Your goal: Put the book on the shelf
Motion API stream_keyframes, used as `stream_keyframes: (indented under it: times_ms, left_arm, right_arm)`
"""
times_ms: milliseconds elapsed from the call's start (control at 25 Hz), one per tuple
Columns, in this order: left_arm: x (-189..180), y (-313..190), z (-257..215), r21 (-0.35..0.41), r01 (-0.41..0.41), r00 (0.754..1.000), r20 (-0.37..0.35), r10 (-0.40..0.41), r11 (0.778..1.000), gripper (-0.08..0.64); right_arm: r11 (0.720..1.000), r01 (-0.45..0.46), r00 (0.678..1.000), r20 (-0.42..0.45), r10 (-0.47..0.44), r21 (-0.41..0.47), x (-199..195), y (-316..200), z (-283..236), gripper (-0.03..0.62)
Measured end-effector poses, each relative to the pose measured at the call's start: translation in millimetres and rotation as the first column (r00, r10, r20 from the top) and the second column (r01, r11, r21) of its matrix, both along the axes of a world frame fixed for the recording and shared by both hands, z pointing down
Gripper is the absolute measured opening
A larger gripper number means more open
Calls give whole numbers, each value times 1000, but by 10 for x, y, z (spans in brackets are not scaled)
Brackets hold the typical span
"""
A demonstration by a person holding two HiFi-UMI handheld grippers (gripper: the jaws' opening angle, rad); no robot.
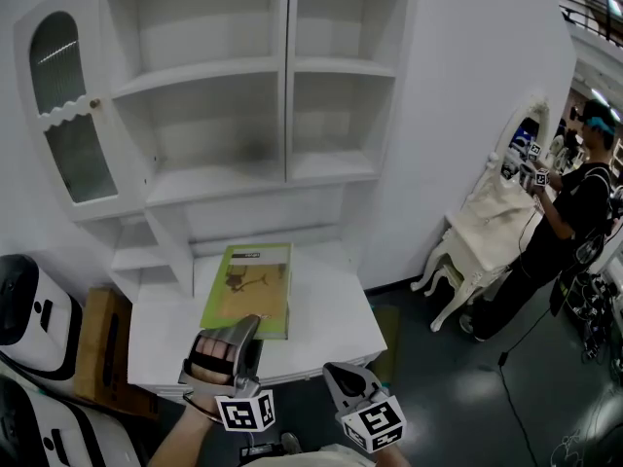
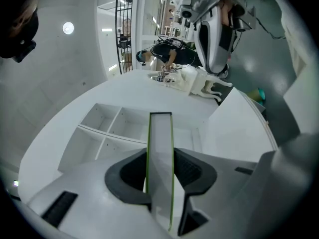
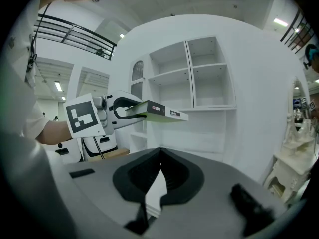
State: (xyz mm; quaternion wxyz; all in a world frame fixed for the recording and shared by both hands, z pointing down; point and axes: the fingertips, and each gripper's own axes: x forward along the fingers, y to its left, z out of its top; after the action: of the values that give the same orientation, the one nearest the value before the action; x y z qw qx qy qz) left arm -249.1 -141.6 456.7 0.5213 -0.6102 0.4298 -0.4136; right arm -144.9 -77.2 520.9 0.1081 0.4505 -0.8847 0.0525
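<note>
My left gripper point(image 1: 248, 327) clamps the near end of the book point(image 1: 249, 285), a jaw pressed on each cover, and holds it flat in the air above the white desk point(image 1: 336, 309). My right gripper point(image 1: 333, 370) hangs just beside it, its jaws closed tip to tip on nothing. Past the book rises the white shelf unit point(image 1: 200, 74). Far off to the right, a person point(image 1: 565, 212) stands at a white dressing table point(image 1: 477, 232).
</note>
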Motion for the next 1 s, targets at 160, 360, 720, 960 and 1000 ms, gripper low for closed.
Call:
stream_keyframes:
  times_ms: [160, 360, 720, 960, 1000]
  left_arm:
    - [18, -158, 13, -13, -32, 999, 7, 32, 999, 150]
    - [173, -303, 33, -35, -73, 997, 8, 73, 997, 150]
    - [560, -600, -65, -20, -33, 999, 35, 34, 999, 150]
    - [929, -782, -199, -34, -7, 1000, 25, 8, 999, 150]
    - [973, -811, -230, -34, -1, 1000, 22, 1, 999, 150]
  right_arm:
    - [999, -32, 999, -7, 32, -16, -47, -98, 30, 13]
    - [998, -58, 998, -15, 57, -40, 42, -234, 62, 12]
    - [999, -32, 999, 8, 32, 3, 526, -705, -85, 12]
    - [1000, 9, 1000, 9, -9, 4, 897, -1045, -109, 12]
    - [1000, 15, 1000, 7, -15, 3, 947, -1101, -109, 12]
